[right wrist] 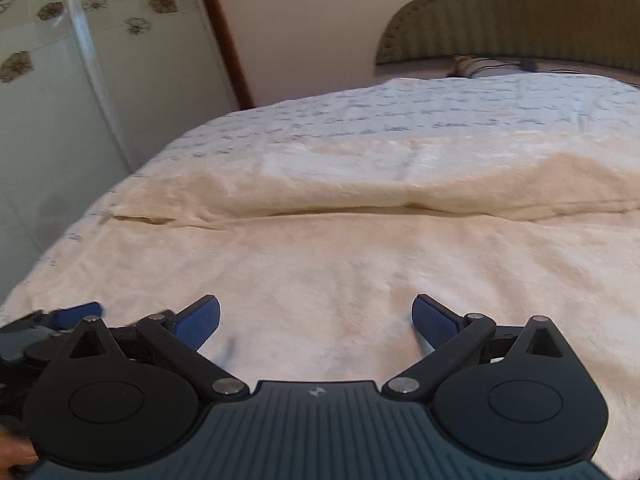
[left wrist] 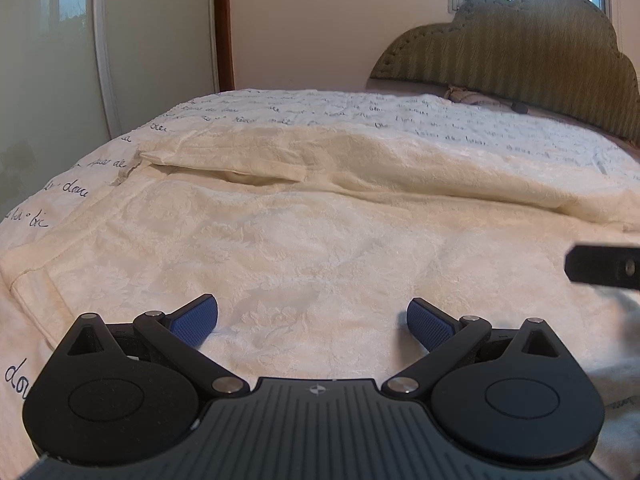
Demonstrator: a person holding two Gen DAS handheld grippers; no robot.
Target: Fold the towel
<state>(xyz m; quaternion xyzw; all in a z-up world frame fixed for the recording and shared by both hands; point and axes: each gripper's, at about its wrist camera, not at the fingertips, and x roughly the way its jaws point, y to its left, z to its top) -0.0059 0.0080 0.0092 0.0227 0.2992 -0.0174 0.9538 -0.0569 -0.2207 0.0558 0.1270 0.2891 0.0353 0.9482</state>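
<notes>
A large cream towel with a raised floral weave lies spread on the bed, its far edge folded back toward me in a thick roll. My left gripper hovers low over the near part of the towel, open, with nothing between its blue pads. In the right wrist view the same towel fills the foreground with the folded band behind it. My right gripper is open and empty above the towel. The left gripper's blue finger shows at the lower left.
The towel rests on a white bedspread printed with blue handwriting. A green padded headboard stands at the back right, a glass sliding door at the left. A black part of the right gripper juts in at the right edge.
</notes>
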